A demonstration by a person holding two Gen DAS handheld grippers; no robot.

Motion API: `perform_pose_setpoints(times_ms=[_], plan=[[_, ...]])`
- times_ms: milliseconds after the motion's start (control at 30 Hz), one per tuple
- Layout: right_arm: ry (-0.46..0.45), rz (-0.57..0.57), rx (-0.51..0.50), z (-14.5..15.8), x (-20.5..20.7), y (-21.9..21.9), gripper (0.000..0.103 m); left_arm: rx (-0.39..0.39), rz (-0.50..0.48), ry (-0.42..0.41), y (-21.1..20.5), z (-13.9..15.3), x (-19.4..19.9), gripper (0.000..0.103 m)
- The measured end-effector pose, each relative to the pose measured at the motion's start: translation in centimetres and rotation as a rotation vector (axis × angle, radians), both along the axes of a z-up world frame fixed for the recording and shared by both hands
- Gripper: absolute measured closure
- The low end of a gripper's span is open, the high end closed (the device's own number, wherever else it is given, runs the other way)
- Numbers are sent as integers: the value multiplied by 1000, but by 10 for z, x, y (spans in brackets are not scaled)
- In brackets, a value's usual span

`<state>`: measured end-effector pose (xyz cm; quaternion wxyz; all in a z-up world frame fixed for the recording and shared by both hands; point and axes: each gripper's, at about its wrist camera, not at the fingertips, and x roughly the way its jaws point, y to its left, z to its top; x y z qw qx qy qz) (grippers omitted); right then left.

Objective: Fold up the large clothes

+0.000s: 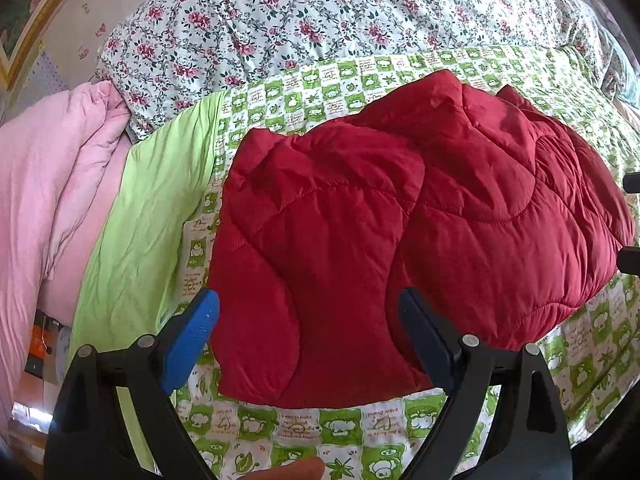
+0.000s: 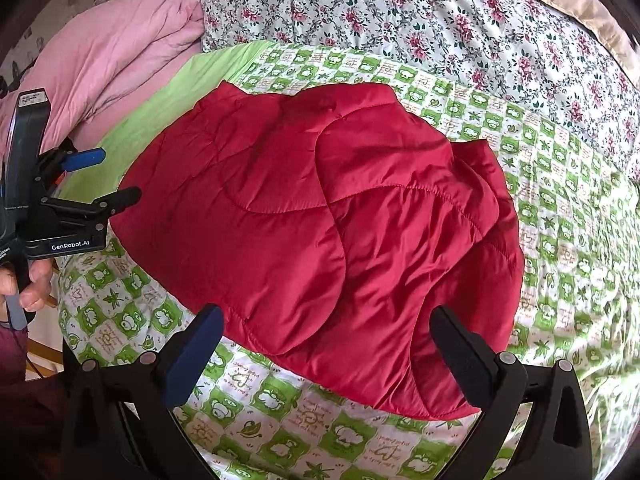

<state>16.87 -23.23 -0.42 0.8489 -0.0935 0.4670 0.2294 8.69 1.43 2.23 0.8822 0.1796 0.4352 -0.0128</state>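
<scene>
A red quilted jacket (image 1: 400,216) lies folded into a compact bundle on the green-and-white patterned sheet (image 1: 304,428). It also shows in the right wrist view (image 2: 320,232). My left gripper (image 1: 310,320) is open and empty, hovering just above the jacket's near edge; it also shows at the left edge of the right wrist view (image 2: 116,176), beside the jacket's left side. My right gripper (image 2: 326,332) is open and empty above the jacket's near right edge. Its fingertips (image 1: 632,258) poke in at the right edge of the left wrist view.
A floral quilt (image 1: 320,20) lies bunched along the far side of the bed. A pink blanket (image 1: 52,184) is piled at the left, next to a plain green strip of sheet (image 1: 148,208). The bed's near edge drops off at the left.
</scene>
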Motion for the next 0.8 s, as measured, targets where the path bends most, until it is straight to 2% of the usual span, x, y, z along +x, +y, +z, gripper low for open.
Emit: perform_pose_setpoints(times_ms=[800], plan=[[17, 4, 8, -2, 12, 1, 0, -21, -11, -2, -2, 4, 9, 11]])
